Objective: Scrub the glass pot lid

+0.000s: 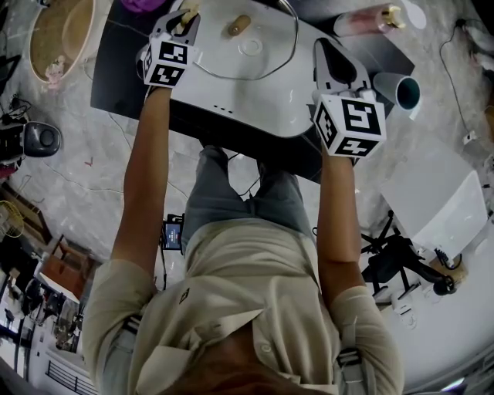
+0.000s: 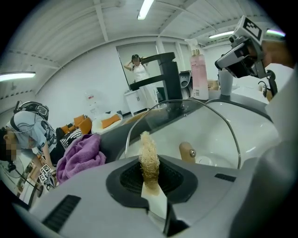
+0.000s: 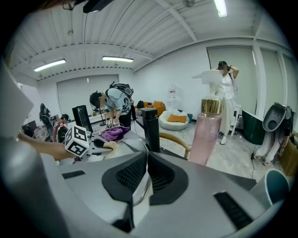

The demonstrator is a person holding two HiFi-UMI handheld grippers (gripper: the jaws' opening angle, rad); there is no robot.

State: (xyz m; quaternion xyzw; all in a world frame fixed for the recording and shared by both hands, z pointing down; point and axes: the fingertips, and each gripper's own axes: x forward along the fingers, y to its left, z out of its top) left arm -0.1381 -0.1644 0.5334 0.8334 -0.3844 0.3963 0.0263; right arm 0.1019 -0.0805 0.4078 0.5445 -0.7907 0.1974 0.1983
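Note:
The glass pot lid [image 1: 272, 37] with a wooden knob [image 1: 239, 25] stands tilted in the white sink [image 1: 255, 96]. My right gripper [image 1: 325, 51] is shut on the lid's metal rim [image 3: 141, 193] at the sink's right side. My left gripper [image 1: 185, 17] sits at the sink's left, shut on a tan loofah scrubber [image 2: 149, 160] that sticks up between its jaws. In the left gripper view the lid [image 2: 205, 130] and its knob [image 2: 187, 151] lie just beyond the scrubber, apart from it.
A black faucet [image 2: 167, 76] rises behind the sink. A pink bottle [image 1: 370, 19] and a teal cup [image 1: 406, 91] stand to the right. A purple cloth [image 2: 81, 155] lies on the dark counter [image 1: 116, 73] to the left. People stand further back.

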